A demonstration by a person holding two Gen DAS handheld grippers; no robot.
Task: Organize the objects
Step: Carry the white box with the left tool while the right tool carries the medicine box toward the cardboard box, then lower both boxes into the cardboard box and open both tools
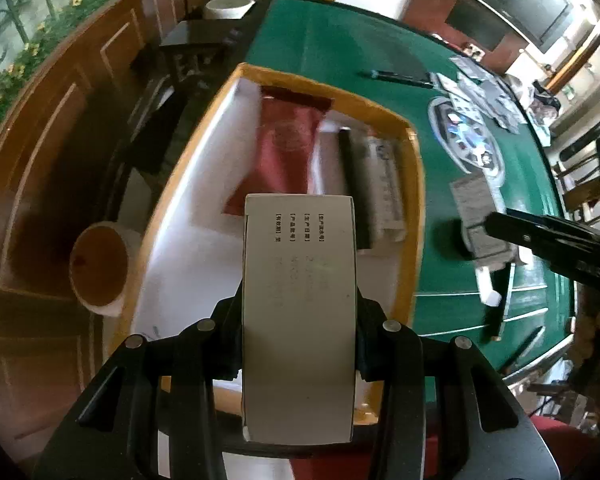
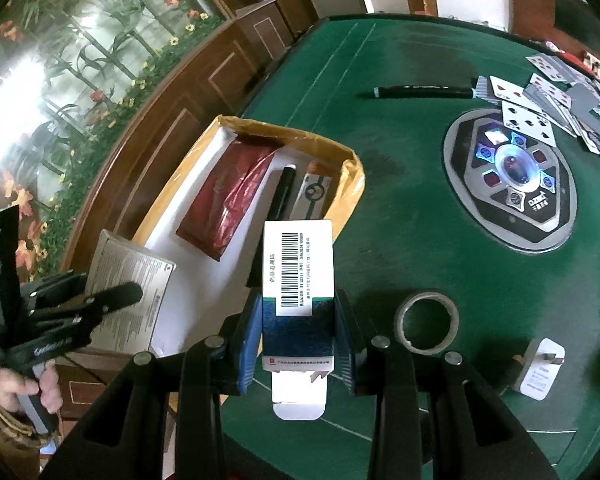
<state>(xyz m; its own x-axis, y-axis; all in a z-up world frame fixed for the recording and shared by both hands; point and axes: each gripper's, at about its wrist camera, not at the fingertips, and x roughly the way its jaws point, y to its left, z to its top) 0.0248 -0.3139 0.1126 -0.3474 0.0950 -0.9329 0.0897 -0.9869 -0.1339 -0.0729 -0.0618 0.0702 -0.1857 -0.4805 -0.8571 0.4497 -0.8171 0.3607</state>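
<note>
The green tabletop carries a yellow-rimmed tray at its left edge, holding a red packet. The left tool is clenched on a grey carton above the tray's near end. The right tool grips a barcoded box over the tabletop, just right of the tray; a tape ring lies near right.

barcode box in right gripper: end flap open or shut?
Open. The barcode box in the right gripper has its near-end white flap untucked and sticking out.
</note>
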